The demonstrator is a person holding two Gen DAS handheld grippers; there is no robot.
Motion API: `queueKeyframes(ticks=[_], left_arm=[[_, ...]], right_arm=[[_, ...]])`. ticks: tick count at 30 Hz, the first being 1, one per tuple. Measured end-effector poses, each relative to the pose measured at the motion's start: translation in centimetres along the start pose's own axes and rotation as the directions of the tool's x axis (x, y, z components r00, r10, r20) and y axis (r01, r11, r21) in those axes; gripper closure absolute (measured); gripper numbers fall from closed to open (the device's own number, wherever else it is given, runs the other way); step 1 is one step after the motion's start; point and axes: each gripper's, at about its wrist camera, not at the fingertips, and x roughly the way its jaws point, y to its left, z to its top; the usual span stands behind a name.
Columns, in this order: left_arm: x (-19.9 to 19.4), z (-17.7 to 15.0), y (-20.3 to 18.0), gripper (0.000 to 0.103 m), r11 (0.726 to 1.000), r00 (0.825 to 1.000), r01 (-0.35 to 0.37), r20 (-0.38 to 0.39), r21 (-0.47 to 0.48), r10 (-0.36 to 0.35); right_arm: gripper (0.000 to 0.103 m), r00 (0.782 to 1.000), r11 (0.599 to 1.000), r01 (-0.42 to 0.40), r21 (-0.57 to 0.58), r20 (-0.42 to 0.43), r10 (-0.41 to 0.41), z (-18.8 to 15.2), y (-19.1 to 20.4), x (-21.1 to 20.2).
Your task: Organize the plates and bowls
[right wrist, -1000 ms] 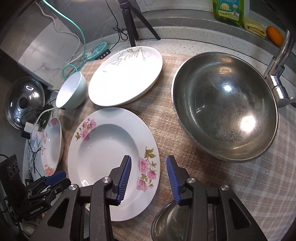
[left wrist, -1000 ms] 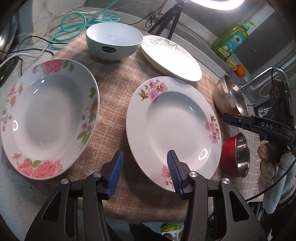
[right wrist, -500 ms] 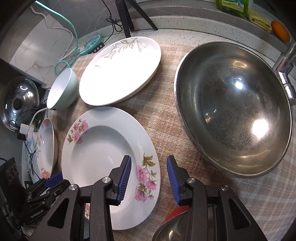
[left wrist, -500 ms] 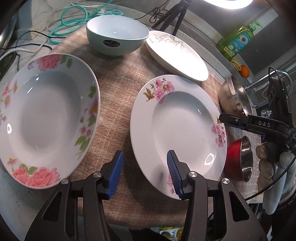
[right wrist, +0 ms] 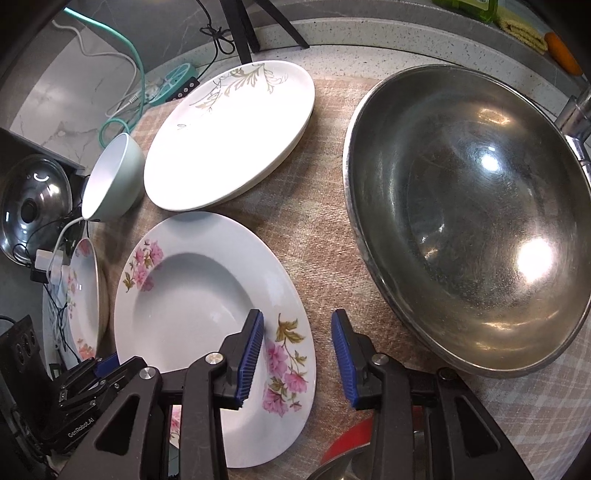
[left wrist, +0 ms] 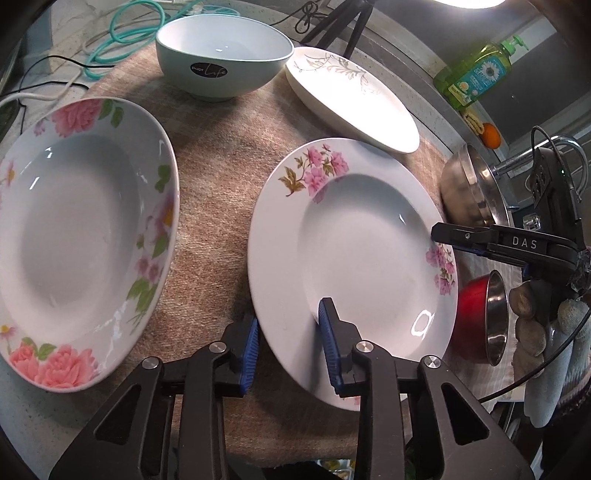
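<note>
A deep white plate with pink flowers (left wrist: pixel 354 258) (right wrist: pixel 199 288) lies in the middle of the woven mat. My left gripper (left wrist: pixel 290 350) is open with its fingers straddling the plate's near rim. My right gripper (right wrist: pixel 297 354) is open and straddles the plate's right rim; it also shows in the left wrist view (left wrist: pixel 461 236). A second floral deep plate (left wrist: pixel 74 229) (right wrist: pixel 86 295) lies to the left. A pale green bowl (left wrist: pixel 221 51) (right wrist: pixel 114 177) and a white plate with a leaf pattern (left wrist: pixel 354 96) (right wrist: pixel 229 133) sit at the back.
A large steel bowl (right wrist: pixel 472 229) (left wrist: pixel 469 184) stands right of the plates. A small red steel bowl (left wrist: pixel 484 314) sits near the right gripper. Cables (left wrist: pixel 122 22), a tripod (right wrist: pixel 247 29), a soap bottle (left wrist: pixel 476 74) and a pot lid (right wrist: pixel 33 206) ring the mat (left wrist: pixel 218 177).
Both grippers have moved forward and closer to the middle floral plate. The left fingers now straddle its near rim and the right fingers its right rim. Nothing is gripped.
</note>
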Motion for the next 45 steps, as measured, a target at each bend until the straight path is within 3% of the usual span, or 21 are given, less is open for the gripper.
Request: queueKeyframes(ticks=[5, 45], left_arm=[[0.3, 0.3, -0.3, 0.074, 1.000, 1.000, -0.003, -0.001, 0.005, 0.003], [-1.1, -0.8, 1.5, 0.074, 0.999, 0.999, -0.037, 0.021, -0.021, 0.037]], right_arm=[[0.077, 1.000, 1.000, -0.014, -0.006, -0.008, 0.014, 0.1, 0.3, 0.2], [0.077, 0.999, 0.998, -0.032, -0.060, -0.031, 0.030, -2.3, 2.8, -0.2]])
